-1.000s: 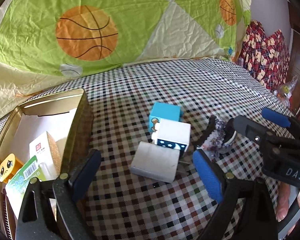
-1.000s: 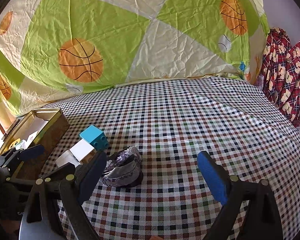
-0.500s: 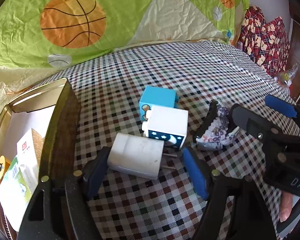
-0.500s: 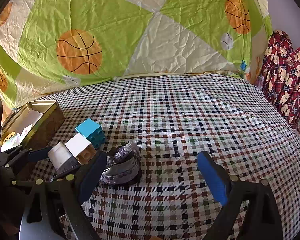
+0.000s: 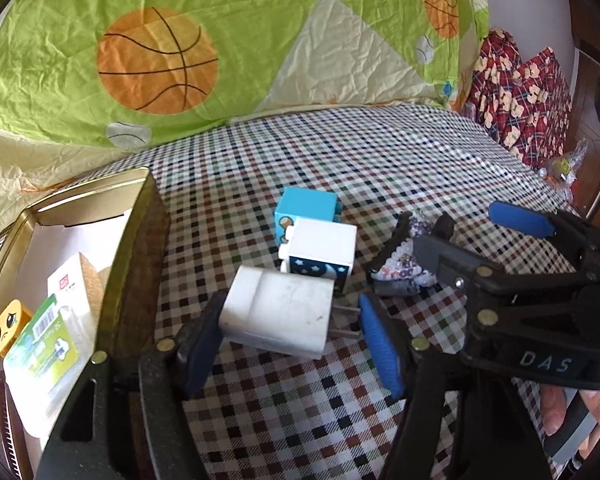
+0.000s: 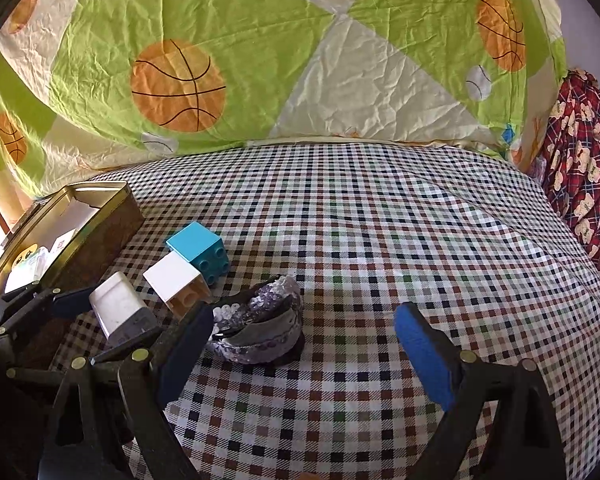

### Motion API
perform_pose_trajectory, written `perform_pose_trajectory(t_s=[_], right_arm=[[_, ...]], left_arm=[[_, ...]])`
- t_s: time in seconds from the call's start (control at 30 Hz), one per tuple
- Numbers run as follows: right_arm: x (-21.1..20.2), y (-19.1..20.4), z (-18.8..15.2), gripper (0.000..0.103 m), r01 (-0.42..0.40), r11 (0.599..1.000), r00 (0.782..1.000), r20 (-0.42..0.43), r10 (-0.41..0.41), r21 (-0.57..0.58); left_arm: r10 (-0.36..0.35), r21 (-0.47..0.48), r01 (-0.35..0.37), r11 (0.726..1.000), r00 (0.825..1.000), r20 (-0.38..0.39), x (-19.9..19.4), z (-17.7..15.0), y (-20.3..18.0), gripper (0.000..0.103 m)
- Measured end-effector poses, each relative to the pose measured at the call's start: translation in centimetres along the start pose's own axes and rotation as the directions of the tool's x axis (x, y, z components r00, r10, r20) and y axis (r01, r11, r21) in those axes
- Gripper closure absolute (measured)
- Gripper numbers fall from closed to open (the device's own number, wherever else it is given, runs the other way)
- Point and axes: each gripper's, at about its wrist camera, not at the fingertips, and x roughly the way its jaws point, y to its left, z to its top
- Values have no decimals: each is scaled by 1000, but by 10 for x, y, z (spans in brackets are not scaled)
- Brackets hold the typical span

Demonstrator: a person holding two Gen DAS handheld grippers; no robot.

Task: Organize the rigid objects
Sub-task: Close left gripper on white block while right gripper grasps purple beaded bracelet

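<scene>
Left wrist view: the left gripper [image 5: 290, 340] has just been closing around the white charger [image 5: 278, 318] beside the tin box [image 5: 140, 240], so squeeze-and-lift looks next, while the right wrist view shows the right gripper [image 6: 304, 356] wide open, empty, near the sequined hair clip [image 6: 260, 330].

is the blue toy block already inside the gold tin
No, the blue toy block sits on the checkered cloth beside the white block, outside the gold tin.
</scene>
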Motion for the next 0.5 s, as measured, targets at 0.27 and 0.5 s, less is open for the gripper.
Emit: perform_pose_trajectory(t_s=[0.27,0.5], right_arm=[[3,-14,0,10,-55,994,998,-5,56,89],[15,5,1,10,-47,999,997,-67,46,-4]], left_arm=[[88,-75,-80,994,990,106,-21,0,13,37],[129,-152,-105,983,979,156,-32,-1,26,37]])
